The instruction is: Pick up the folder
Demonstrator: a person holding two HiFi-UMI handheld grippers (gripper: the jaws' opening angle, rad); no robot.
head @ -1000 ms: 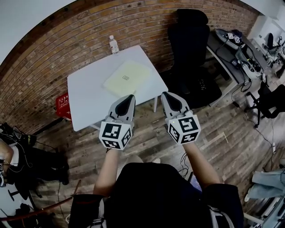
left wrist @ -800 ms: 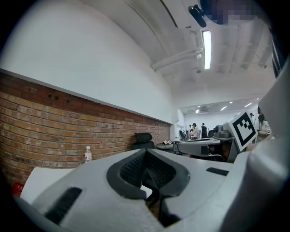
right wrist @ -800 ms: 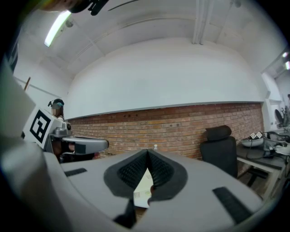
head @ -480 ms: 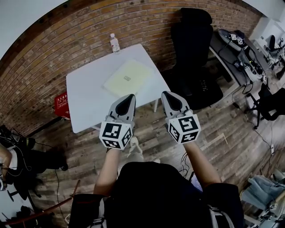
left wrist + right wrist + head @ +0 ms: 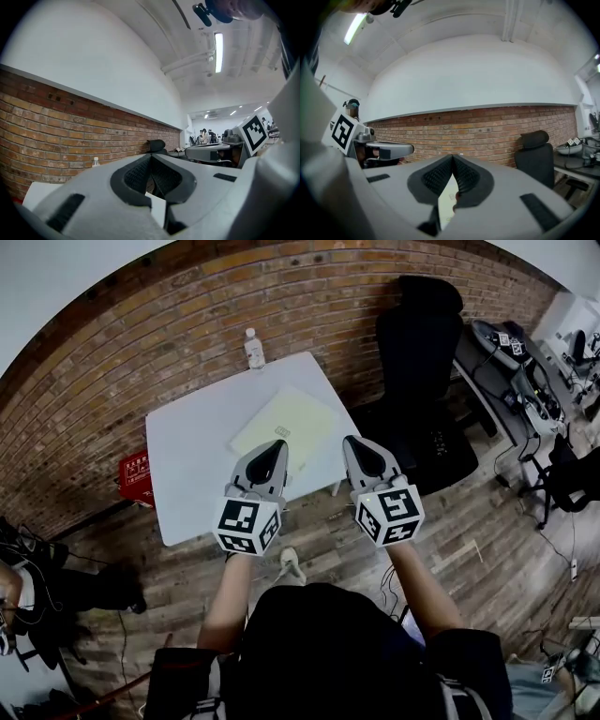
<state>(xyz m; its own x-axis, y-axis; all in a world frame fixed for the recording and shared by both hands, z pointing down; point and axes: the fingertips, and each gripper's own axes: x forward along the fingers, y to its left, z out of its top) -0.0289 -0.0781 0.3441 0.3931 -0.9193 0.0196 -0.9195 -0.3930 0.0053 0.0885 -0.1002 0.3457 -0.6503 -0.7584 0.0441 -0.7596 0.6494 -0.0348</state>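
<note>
A pale yellow folder (image 5: 283,424) lies flat on the white table (image 5: 192,451), towards its right half. My left gripper (image 5: 271,448) is shut and empty, its tip over the table's near edge just below the folder. My right gripper (image 5: 359,443) is also shut and empty, level with the left one, over the floor just right of the table's corner. In the left gripper view the jaws (image 5: 151,161) meet with nothing between them. The right gripper view shows its jaws (image 5: 453,161) closed too, with a strip of the folder (image 5: 449,197) beyond them.
A clear water bottle (image 5: 253,348) stands at the table's far edge by the brick wall (image 5: 112,362). A black office chair (image 5: 419,381) stands right of the table, and desks with gear (image 5: 525,371) lie farther right. A red box (image 5: 137,476) sits on the floor at the left.
Both grippers have come forward towards the table, still shut. The left tip now reaches over the table's near edge, and the folder sits closer to both.
</note>
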